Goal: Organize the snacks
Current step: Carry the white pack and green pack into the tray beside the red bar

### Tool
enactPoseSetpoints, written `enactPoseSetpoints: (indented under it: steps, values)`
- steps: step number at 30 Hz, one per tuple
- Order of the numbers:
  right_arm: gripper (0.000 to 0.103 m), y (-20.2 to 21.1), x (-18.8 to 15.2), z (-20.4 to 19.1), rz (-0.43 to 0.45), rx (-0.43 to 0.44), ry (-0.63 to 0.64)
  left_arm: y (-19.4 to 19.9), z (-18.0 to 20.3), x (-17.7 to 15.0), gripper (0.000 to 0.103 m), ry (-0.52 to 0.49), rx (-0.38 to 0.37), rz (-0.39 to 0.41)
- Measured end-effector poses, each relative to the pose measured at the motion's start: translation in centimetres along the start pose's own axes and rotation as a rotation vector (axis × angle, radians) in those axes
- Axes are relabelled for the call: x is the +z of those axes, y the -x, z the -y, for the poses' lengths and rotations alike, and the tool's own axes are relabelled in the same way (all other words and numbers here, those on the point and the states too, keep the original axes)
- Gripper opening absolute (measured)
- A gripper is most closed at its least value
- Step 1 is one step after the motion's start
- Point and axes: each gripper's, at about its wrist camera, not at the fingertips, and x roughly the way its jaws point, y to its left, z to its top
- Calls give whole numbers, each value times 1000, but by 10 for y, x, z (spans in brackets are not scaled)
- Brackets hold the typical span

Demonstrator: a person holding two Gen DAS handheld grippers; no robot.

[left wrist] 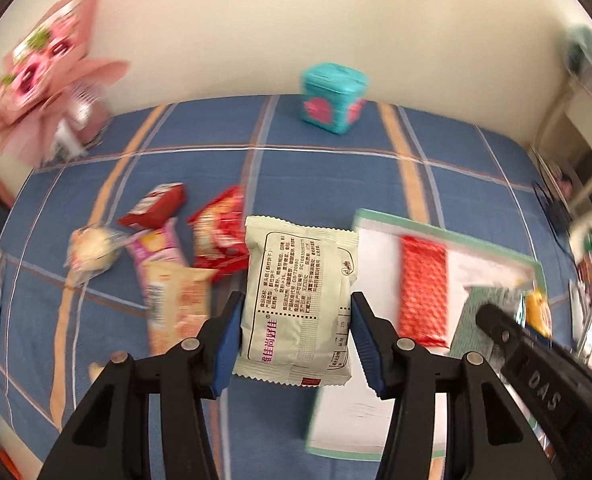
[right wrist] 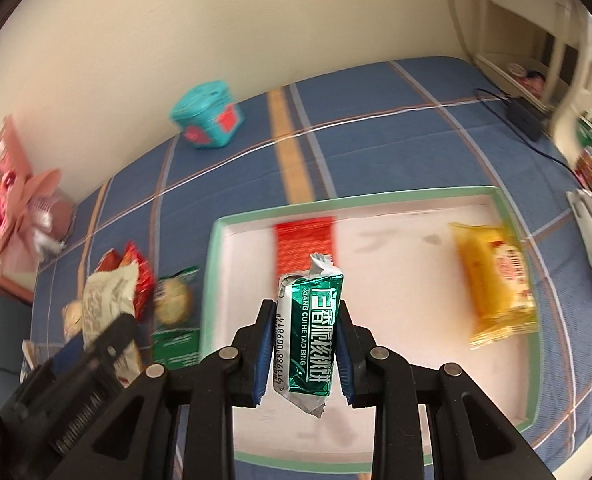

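Light: bright, even, soft daylight on both views; source not visible.
Shadows: faint, soft ones inside the tray (right wrist: 416, 264).
Glare: foil sheen on the green packet (right wrist: 310, 336); little elsewhere.
Sharp: the cream packet (left wrist: 300, 304), its print readable.
Blur: motion smear on the bouquet (left wrist: 48, 68), teal box (left wrist: 333, 98), loose snacks (left wrist: 168, 264).
Distortion: strong fisheye bending; dark vignette at corners.
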Motion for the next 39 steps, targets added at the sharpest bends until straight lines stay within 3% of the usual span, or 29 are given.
enactPoseSetpoints:
  steps: [7, 14, 27, 39]
  values:
    - [30, 5, 11, 39, 6, -36, -75, -5, 49, -6, 54, -102, -23, -12]
    - [30, 11, 17, 63, 19, -68, -102, -10, 73, -6, 54, -144, -30, -17]
    - [30, -23, 20, 54, 8, -60, -41, -37, 84, 11, 54, -165, -40, -1]
    - [30, -39, 21, 58, -8, -107, -31, -68, 83, 15, 54, -152, -40, -25]
